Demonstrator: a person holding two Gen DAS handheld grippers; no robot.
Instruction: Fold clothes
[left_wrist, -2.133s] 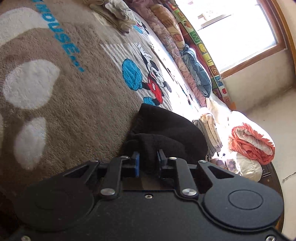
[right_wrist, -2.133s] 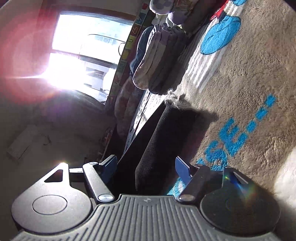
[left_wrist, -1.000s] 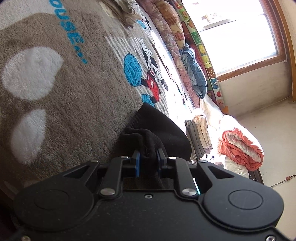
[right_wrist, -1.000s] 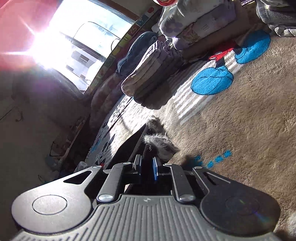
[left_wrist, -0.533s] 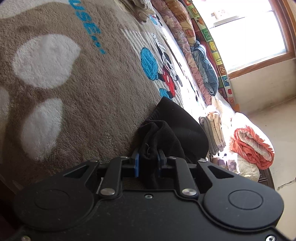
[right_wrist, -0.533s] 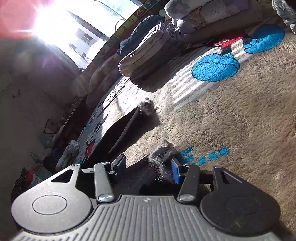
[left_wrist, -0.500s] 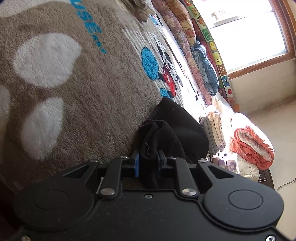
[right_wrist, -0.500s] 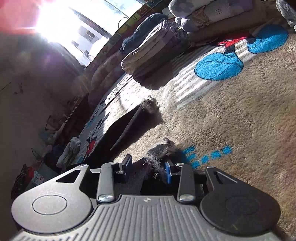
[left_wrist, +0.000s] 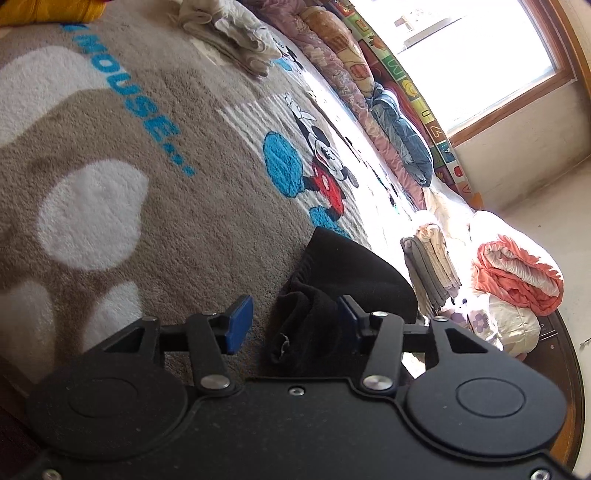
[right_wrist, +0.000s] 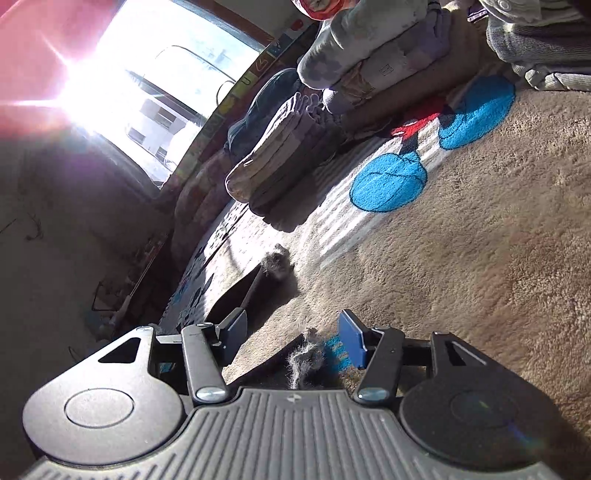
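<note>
The black garment (left_wrist: 347, 280) lies folded on the brown carpet (left_wrist: 155, 221), just beside the cartoon mouse woven into it (left_wrist: 325, 173), with a bunched end lying between the fingers of the left gripper (left_wrist: 291, 325). Half a second ago that gripper was clamped tight on this bunched end; now its blue pads (left_wrist: 238, 325) stand wide apart, and the cloth rests against the right-hand finger only, well clear of the other. The right gripper (right_wrist: 291, 334) has also opened further than half a second ago: its fingers are spread, and the fuzzy grey corner of the garment (right_wrist: 304, 356) that sat close between them then now lies loose on the carpet in the gap, touching neither pad as far as can be told. In the right wrist view the rest of the dark cloth runs away from the gripper to a second fuzzy corner (right_wrist: 275, 264) farther off. A stack of folded clothes (right_wrist: 280, 173) sits beyond it, and in the left wrist view a folded pile (left_wrist: 432, 269) and an orange bundle (left_wrist: 517, 273) lie past the garment toward the window (left_wrist: 476, 62).
</note>
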